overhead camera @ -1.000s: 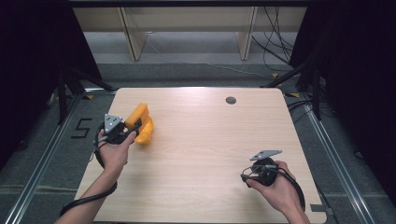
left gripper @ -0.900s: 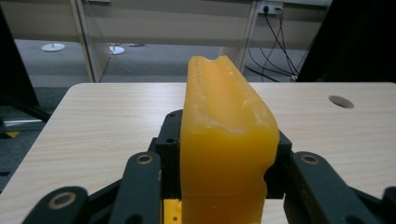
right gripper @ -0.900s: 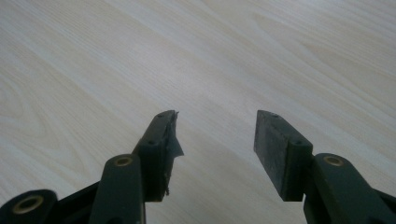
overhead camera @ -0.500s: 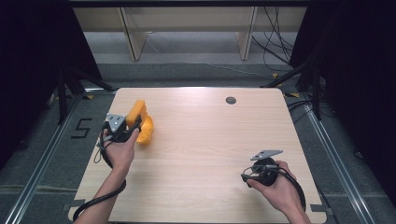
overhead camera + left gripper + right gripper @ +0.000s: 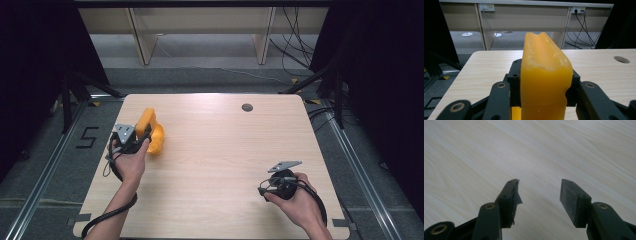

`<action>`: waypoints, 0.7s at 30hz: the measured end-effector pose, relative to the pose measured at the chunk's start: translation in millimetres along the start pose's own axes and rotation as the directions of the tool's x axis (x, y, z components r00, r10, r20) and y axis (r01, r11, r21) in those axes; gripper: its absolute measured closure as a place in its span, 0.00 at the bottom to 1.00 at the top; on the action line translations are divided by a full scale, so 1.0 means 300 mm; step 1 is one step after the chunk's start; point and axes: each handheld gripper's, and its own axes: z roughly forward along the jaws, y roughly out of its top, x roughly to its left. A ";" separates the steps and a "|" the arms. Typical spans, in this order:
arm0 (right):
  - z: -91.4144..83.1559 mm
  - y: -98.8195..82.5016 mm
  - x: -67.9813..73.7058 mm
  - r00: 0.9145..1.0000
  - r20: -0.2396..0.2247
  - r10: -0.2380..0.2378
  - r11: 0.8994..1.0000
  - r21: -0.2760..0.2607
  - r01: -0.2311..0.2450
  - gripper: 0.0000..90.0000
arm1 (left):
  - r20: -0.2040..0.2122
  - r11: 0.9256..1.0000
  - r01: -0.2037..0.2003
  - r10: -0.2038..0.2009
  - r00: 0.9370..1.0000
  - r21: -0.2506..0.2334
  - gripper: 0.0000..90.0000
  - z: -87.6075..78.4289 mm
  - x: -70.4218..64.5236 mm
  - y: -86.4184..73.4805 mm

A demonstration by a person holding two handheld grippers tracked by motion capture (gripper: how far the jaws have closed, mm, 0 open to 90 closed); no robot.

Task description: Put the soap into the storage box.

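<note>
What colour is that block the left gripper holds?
Orange-yellow block; clearest in the left gripper view.

Your forearms are bare, no sleeves reaching the wrists. Each hand carries a black two-jaw gripper: the left gripper (image 5: 143,131) sits near the left edge of the table (image 5: 225,150), the right gripper (image 5: 264,189) near its right front corner. Both wear a grey three-cornered plate on top and trail a black cable looping back off the table's front edge. The jaws are matte black links with brass-coloured pivot pins, small screws and flat dark pads (image 5: 572,195); one pad's (image 5: 515,192) lining looks frayed.
</note>
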 end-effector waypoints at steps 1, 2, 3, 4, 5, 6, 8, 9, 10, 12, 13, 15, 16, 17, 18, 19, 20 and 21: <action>-0.001 0.001 0.001 1.000 -0.001 0.002 1.000 -0.001 -0.002 0.55 | -0.001 1.000 0.000 0.000 1.000 -0.001 0.67 0.002 -0.001 -0.002; -0.002 0.002 0.002 1.000 0.000 0.002 1.000 -0.002 -0.002 0.55 | -0.001 1.000 -0.001 0.001 1.000 0.001 0.67 0.003 -0.002 -0.004; 0.000 0.002 0.003 1.000 0.004 0.005 1.000 -0.010 -0.005 0.55 | -0.004 1.000 -0.006 0.006 1.000 0.002 0.67 0.004 -0.002 -0.006; -0.001 0.002 0.003 1.000 0.003 0.005 1.000 -0.009 -0.005 0.55 | -0.004 1.000 -0.008 0.008 1.000 0.001 0.67 0.006 -0.002 -0.009; 0.000 0.001 0.003 1.000 0.002 0.003 1.000 -0.009 -0.003 0.55 | -0.005 1.000 -0.008 0.008 1.000 0.003 0.67 0.008 -0.002 -0.011; 0.000 0.001 0.003 1.000 0.002 0.002 1.000 -0.008 -0.002 0.55 | -0.006 1.000 -0.006 0.006 1.000 0.003 0.67 0.010 -0.001 -0.014; 0.000 0.000 0.002 1.000 0.002 0.003 1.000 -0.008 -0.003 0.55 | -0.006 1.000 -0.002 0.002 1.000 0.001 0.67 0.014 0.000 -0.020; 0.000 0.000 0.002 1.000 0.002 0.003 1.000 -0.008 -0.003 0.55 | -0.009 1.000 -0.003 0.003 1.000 0.004 0.67 0.016 0.002 -0.023; 0.000 0.000 0.001 1.000 0.001 0.004 1.000 -0.008 -0.004 0.55 | -0.010 1.000 0.000 0.000 1.000 0.007 0.67 0.019 0.004 -0.027; -0.001 0.000 0.000 1.000 -0.005 0.005 1.000 0.001 -0.005 0.55 | -0.007 1.000 0.009 -0.009 1.000 0.011 0.67 0.027 0.010 -0.033; -0.001 0.000 0.000 1.000 -0.005 0.004 1.000 0.002 -0.004 0.55 | -0.008 1.000 0.010 -0.009 1.000 0.015 0.67 0.030 0.013 -0.037; 0.000 0.000 0.001 1.000 -0.006 0.012 1.000 0.001 -0.012 0.55 | -0.011 1.000 0.017 -0.017 1.000 0.013 0.67 0.035 0.018 -0.042; 0.000 -0.001 -0.001 1.000 -0.006 0.005 1.000 0.004 -0.005 0.55 | -0.015 1.000 0.017 -0.017 1.000 0.012 0.67 0.037 0.019 -0.044; 0.001 -0.001 -0.001 1.000 -0.006 0.008 1.000 0.004 -0.008 0.55 | -0.019 1.000 0.019 -0.019 1.000 0.007 0.67 0.037 0.019 -0.045; 0.001 -0.001 -0.001 1.000 -0.006 0.007 1.000 0.005 -0.007 0.55 | -0.021 1.000 0.017 -0.017 1.000 0.004 0.67 0.038 0.019 -0.046; 0.005 0.000 0.000 1.000 -0.008 0.009 1.000 0.002 -0.009 0.55 | -0.024 1.000 0.017 -0.017 1.000 0.000 0.67 0.040 0.019 -0.047; 0.005 0.000 0.000 1.000 -0.008 0.009 1.000 0.002 -0.009 0.55 | -0.026 1.000 0.016 -0.016 1.000 0.001 0.67 0.041 0.019 -0.048; 0.007 0.000 -0.001 1.000 -0.005 0.010 1.000 0.005 -0.010 0.55 | -0.027 1.000 0.020 -0.020 0.999 -0.003 0.67 0.044 0.018 -0.050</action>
